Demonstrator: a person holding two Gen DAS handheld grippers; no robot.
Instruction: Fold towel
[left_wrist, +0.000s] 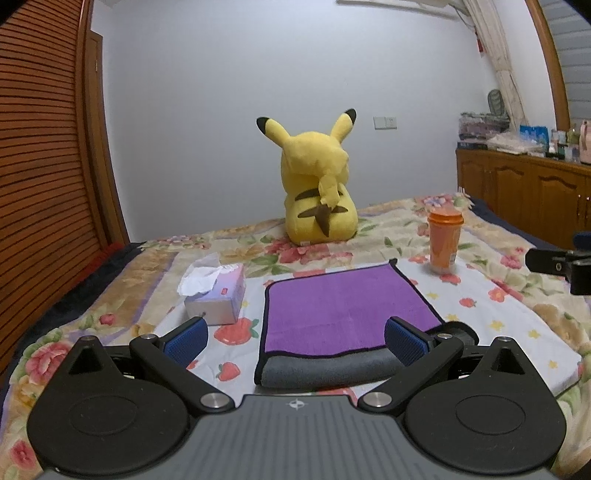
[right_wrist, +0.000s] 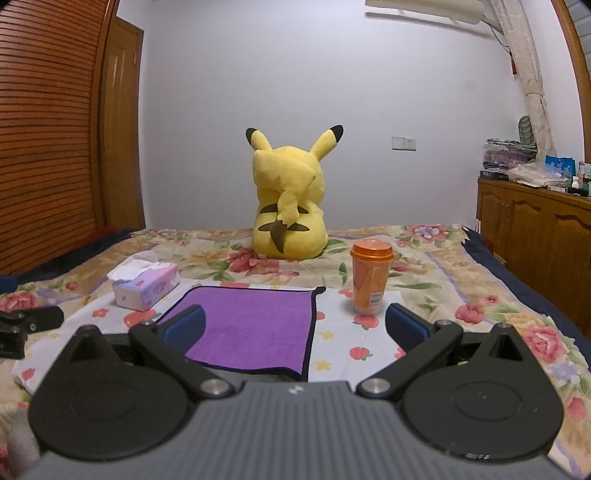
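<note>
A purple towel with a black hem and grey underside lies folded on the bed, its grey fold edge nearest me. My left gripper is open and empty, just above the towel's near edge, its fingers straddling it. In the right wrist view the towel lies ahead, left of centre. My right gripper is open and empty, over the towel's near right corner. The right gripper's body shows at the right edge of the left wrist view, and the left gripper's body shows at the left edge of the right wrist view.
A tissue box stands left of the towel. An orange lidded cup stands to its far right. A yellow plush toy sits behind on the floral bedspread. A wooden cabinet is at the right, a wardrobe at the left.
</note>
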